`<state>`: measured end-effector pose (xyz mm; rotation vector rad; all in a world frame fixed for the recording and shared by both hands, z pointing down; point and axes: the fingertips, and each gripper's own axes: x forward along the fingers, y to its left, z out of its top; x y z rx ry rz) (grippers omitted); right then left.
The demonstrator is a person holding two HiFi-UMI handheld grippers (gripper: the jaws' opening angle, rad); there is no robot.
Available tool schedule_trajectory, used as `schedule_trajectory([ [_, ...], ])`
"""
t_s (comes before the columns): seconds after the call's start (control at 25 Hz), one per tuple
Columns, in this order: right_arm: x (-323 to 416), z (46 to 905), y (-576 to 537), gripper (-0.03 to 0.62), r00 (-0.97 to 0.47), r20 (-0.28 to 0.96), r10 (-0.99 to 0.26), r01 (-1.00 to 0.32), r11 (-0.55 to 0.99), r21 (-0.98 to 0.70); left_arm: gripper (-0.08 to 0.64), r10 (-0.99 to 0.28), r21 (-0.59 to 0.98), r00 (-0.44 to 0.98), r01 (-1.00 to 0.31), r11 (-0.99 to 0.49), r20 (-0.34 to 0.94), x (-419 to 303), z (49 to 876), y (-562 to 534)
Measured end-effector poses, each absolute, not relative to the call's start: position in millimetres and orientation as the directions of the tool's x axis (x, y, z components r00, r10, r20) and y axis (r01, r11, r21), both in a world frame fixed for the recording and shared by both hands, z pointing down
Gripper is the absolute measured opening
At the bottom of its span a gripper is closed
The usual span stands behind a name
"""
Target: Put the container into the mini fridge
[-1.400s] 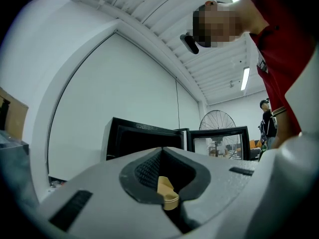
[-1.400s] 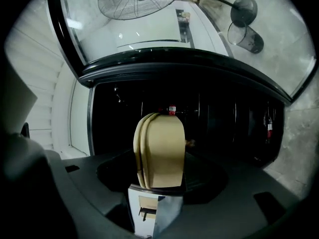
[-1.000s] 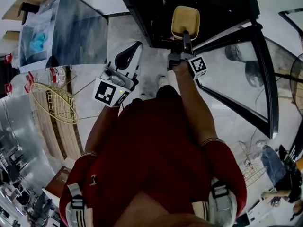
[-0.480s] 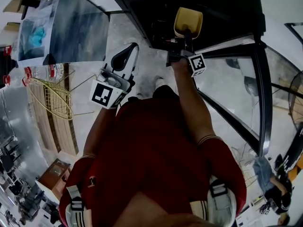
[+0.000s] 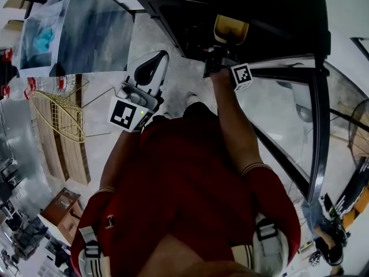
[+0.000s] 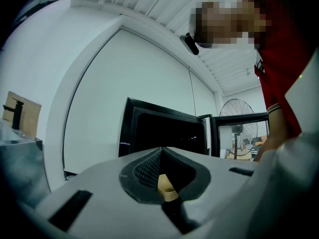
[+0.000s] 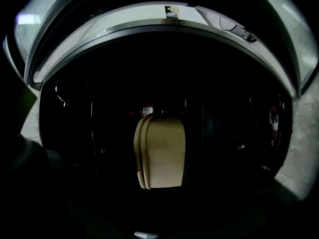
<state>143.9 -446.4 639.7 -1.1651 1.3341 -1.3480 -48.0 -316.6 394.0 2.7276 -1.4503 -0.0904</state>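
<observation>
My right gripper (image 5: 222,53) is shut on a beige lidded container (image 5: 230,27), held on edge at the mouth of the black mini fridge (image 5: 271,7). In the right gripper view the container (image 7: 160,152) stands in front of the dark fridge interior (image 7: 234,133); the jaws themselves are lost in shadow. The fridge's glass door (image 5: 288,103) is swung wide to the right. My left gripper (image 5: 154,68) hangs close to the person's chest, left of the fridge, with its white jaws (image 6: 162,158) shut on nothing.
A yellow wire rack (image 5: 57,117) and plastic bottles (image 5: 40,85) lie on the floor at the left. A grey-topped unit (image 5: 86,27) stands beyond them. A brown box (image 5: 60,206) sits lower left. A standing fan (image 6: 234,114) shows behind the door.
The right gripper has carried the container forward, deeper into the fridge's dark opening. The left gripper has hardly moved.
</observation>
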Motion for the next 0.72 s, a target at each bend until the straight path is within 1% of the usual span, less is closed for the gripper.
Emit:
schedule_trajectory([
  [0.44, 146.3, 652.0, -457.4, 0.258, -0.181, 0.051, -0.982, -0.057, -0.042, -0.997, 0.007, -0.83, 0.06, 0.557, -0.828, -0.557, -0.021, -50.4, 396.7, -318.0],
  [0.6, 142.6, 651.8, -459.5, 0.308, -0.196, 0.061, -0.979, -0.078, -0.047, -0.996, 0.006, -0.832, 0.062, 0.554, -0.83, -0.554, -0.017, -54.5, 397.7, -316.2],
  [0.72, 139.5, 651.8, -457.6, 0.334, -0.205, 0.086, -0.975, -0.116, -0.063, -0.991, 0.007, -0.831, 0.061, 0.556, -0.829, -0.555, -0.017, -58.4, 396.2, -314.0],
])
